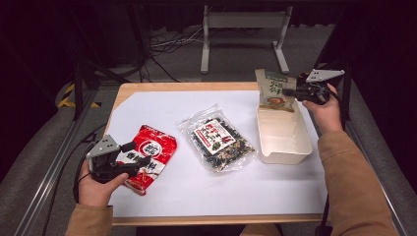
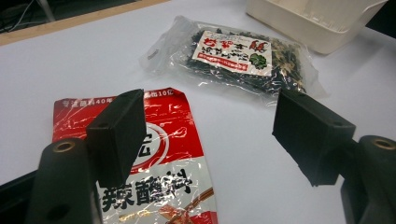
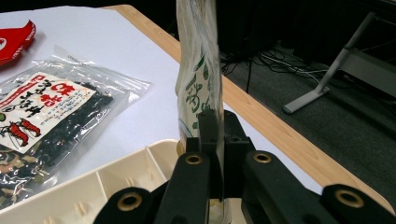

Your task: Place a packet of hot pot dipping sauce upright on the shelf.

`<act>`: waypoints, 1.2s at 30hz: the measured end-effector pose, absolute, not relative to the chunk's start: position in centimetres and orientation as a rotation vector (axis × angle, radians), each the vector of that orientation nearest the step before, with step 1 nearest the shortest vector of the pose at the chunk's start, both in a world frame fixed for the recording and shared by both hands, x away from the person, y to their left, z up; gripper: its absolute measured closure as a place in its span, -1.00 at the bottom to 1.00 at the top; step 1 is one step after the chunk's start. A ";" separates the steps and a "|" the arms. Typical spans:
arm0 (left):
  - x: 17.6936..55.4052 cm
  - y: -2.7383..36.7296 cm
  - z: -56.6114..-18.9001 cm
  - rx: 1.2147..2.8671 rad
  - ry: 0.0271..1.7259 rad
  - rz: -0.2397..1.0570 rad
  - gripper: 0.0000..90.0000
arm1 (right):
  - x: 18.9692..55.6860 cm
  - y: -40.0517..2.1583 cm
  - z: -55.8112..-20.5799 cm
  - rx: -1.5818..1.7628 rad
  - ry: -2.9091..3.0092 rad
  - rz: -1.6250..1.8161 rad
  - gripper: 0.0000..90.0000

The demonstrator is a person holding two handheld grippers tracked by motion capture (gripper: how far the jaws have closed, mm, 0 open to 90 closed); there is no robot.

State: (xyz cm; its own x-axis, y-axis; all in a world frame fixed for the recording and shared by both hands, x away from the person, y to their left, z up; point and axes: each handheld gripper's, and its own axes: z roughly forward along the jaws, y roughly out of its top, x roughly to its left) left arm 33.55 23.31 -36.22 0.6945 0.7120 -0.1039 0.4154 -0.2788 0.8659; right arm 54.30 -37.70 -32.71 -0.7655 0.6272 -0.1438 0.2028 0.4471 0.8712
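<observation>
The right tongs [image 1: 295, 92] are pinching the edge of a beige-green snack pouch [image 1: 274, 90], which is hanging upright over the far end of the cream tray [image 1: 284, 142]; the pouch is best lowered flat, clear of the rim and dividers, before the pinch is let go. The left tongs [image 1: 132, 153] are standing spread above the red sauce packet [image 1: 150, 155], gripping nothing. The white surface [image 1: 162, 105] is carrying one tray and three packets: the red one, one clear seaweed bag [image 1: 220, 141] at centre, and the pouch being held.
</observation>
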 end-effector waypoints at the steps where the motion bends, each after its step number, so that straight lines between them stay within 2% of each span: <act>1: 33.5 23.3 -36.2 1.912 0.878 0.371 -0.42 | 54.3 -37.7 -32.8 0.698 2.251 1.267 0.99; 22: 33.9 22.9 -36.3 1.926 0.858 0.355 -0.42 | 54.2 -37.8 -32.8 0.677 2.239 1.255 0.99; 36: 33.9 23.0 -36.4 1.929 0.859 0.349 -0.41 | 54.8 -36.9 -34.2 0.688 2.289 1.217 0.97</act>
State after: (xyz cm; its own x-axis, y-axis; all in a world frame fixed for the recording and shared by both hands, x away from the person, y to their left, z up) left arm 33.95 22.97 -36.41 0.7111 0.6941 -0.1120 0.4194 -0.2909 0.8599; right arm 54.82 -36.93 -34.22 -0.7718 0.6160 -0.1577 0.2137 0.4848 0.8481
